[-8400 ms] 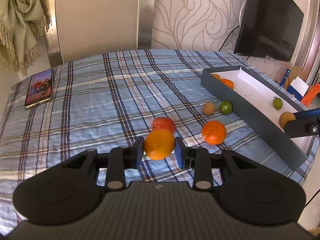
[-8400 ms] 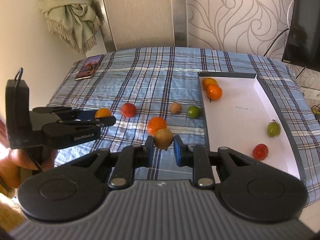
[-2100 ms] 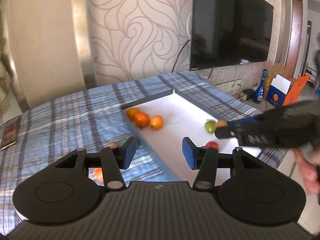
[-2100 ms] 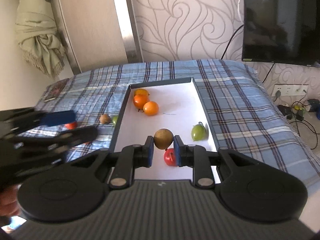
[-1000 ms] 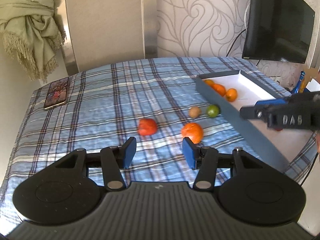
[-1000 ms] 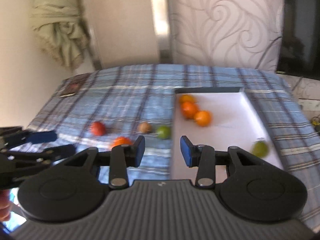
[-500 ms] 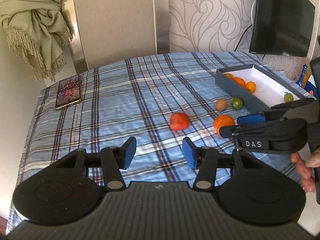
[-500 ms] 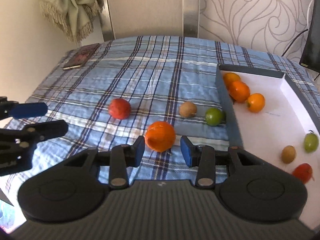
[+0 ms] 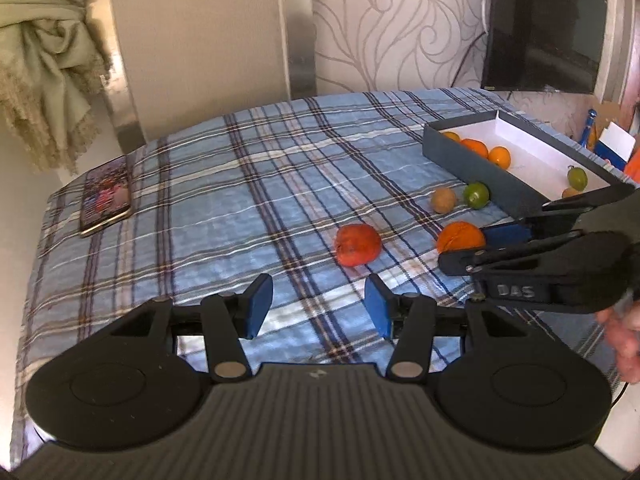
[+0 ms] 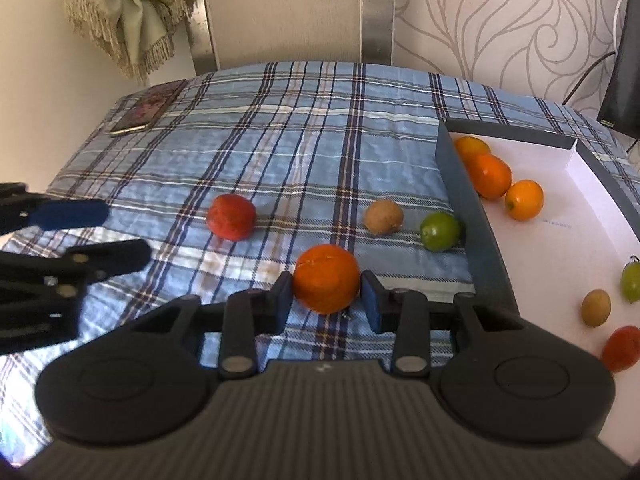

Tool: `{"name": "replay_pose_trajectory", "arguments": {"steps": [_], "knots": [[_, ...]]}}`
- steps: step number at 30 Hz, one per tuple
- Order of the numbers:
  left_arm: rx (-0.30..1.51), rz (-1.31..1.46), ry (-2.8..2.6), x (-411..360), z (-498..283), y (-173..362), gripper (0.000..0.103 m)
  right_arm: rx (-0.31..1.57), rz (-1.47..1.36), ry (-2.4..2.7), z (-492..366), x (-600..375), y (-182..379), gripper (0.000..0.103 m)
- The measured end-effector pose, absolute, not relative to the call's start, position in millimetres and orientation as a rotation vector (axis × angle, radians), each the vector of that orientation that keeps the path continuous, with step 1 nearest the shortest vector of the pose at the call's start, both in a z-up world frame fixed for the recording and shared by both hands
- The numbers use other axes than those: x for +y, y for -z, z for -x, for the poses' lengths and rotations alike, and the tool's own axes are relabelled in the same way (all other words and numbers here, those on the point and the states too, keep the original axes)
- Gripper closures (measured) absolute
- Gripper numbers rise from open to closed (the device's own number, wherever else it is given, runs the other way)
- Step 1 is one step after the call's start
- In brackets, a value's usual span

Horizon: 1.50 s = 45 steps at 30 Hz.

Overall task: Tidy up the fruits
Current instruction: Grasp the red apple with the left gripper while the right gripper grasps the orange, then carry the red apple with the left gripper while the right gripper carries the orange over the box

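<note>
A large orange (image 10: 326, 278) lies on the plaid cloth between the pads of my right gripper (image 10: 326, 300), which is open around it; the pads stand just beside its sides. It also shows in the left wrist view (image 9: 460, 237). A red fruit (image 9: 357, 245) (image 10: 232, 216) lies ahead of my left gripper (image 9: 316, 306), which is open and empty. A brown fruit (image 10: 383, 217) and a green lime (image 10: 440, 231) lie beside the grey box (image 10: 460, 184), which holds several fruits.
A phone (image 9: 106, 196) lies at the cloth's far left corner. A fringed cloth (image 10: 128, 12) hangs on the wall behind. A TV (image 9: 544, 28) stands at the back right. The table's front edge is under both grippers.
My right gripper dropped the brown fruit in the box, swung back left and lowered around the large orange. My left gripper released its orange in the box and came back toward the red fruit.
</note>
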<state>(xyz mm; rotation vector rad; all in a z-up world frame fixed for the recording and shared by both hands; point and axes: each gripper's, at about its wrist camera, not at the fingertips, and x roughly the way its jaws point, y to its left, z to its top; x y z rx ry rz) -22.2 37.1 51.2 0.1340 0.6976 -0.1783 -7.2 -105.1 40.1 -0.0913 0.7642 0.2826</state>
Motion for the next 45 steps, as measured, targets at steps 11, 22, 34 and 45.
{"name": "replay_pose_trajectory", "arguments": {"steps": [11, 22, 34, 45], "knots": [[0.669, -0.183, 0.229, 6.9, -25.6, -26.9, 0.036, 0.666, 0.000, -0.252, 38.8, -125.7, -107.4, 0.064], [0.697, -0.099, 0.242, 12.4, -41.4, -15.1, 0.054, 0.644, 0.011, -0.270, 66.7, -129.4, -133.3, 0.064], [0.708, -0.079, 0.191, 13.7, -33.1, -19.5, 0.063, 0.640, 0.012, -0.300, 71.6, -133.9, -137.1, 0.064], [0.666, -0.061, 0.156, 10.8, -6.7, -49.6, 0.063, 0.650, 0.018, -0.359, 76.8, -136.5, -137.7, 0.064]]}}
